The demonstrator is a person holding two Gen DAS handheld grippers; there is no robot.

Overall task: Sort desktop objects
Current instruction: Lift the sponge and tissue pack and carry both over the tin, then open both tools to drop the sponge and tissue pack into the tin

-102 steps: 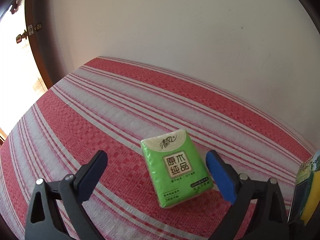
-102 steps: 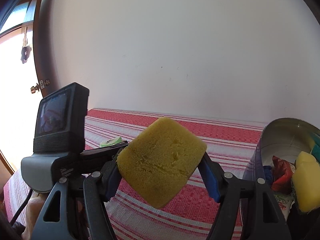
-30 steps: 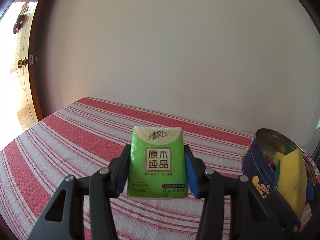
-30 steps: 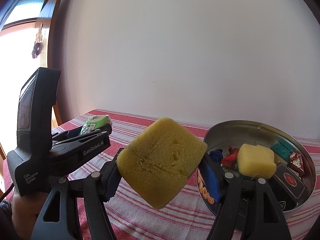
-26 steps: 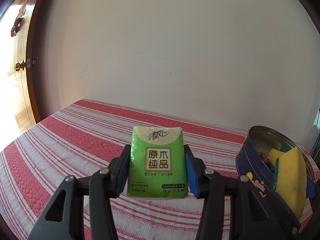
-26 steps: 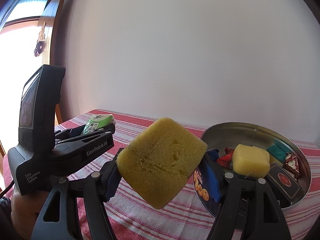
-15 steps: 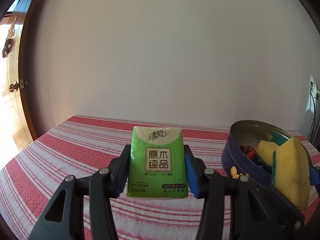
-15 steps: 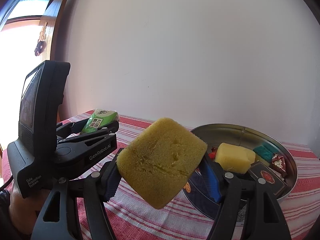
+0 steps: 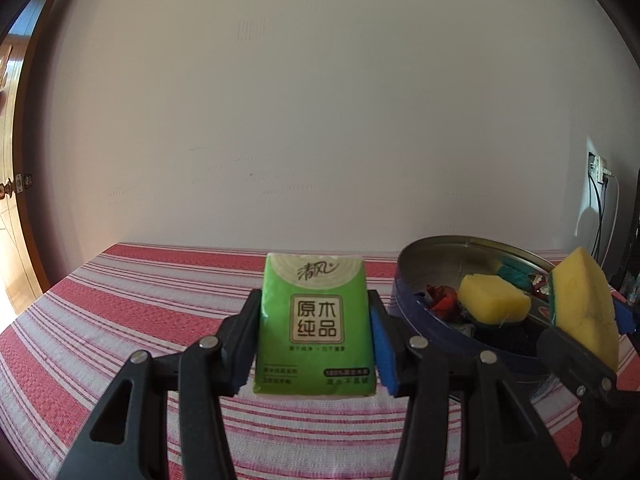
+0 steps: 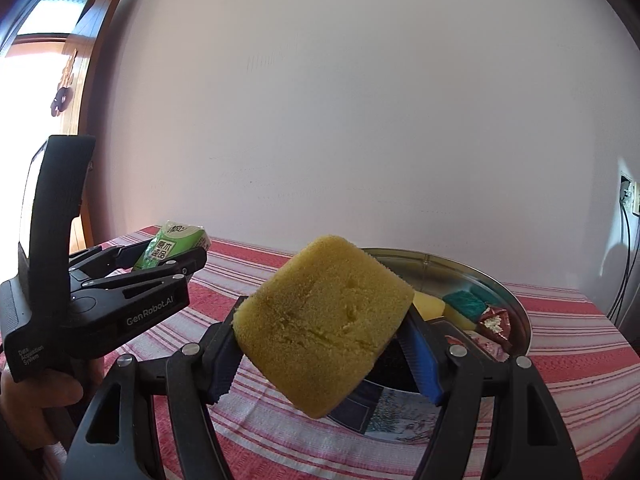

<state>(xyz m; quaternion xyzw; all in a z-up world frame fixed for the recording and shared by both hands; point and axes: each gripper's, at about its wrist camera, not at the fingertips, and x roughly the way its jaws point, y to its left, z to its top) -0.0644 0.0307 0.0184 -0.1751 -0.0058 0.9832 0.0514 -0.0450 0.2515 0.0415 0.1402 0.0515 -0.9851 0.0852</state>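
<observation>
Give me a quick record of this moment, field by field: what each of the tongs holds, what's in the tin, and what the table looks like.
left tongs: shut on the green tissue pack, held upright above the cloth
right tongs: shut on the yellow sponge, tilted, raised at the tin's near side
round tin: open, on the table to the right of the tissue pack
tin contents: a second yellow sponge, a green-backed sponge, red wrappers, other small items unclear
table cover: red and white striped cloth
background: plain white wall
</observation>
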